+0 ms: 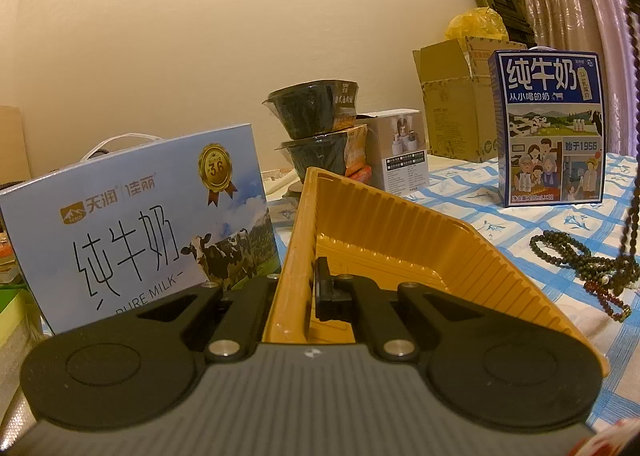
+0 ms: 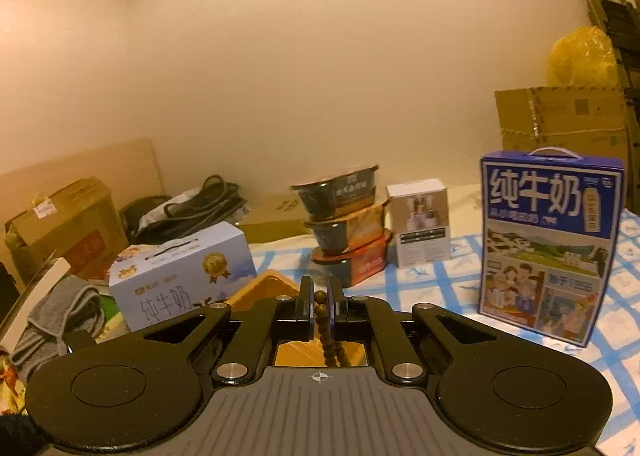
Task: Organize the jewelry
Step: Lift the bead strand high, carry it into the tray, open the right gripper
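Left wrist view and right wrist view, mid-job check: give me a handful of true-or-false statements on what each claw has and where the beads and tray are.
1. The left claw is clamped on the wall of the yellow tray. True.
2. The right claw is empty. False: it is shut on a brown bead strand, which hangs down between its fingers.
3. The tray lies flat on the checked cloth. False: it is tilted, one side raised.
4. More beads lie on the cloth to the right of the tray. True.
5. The dark blue milk carton lies on its side. False: it stands upright.
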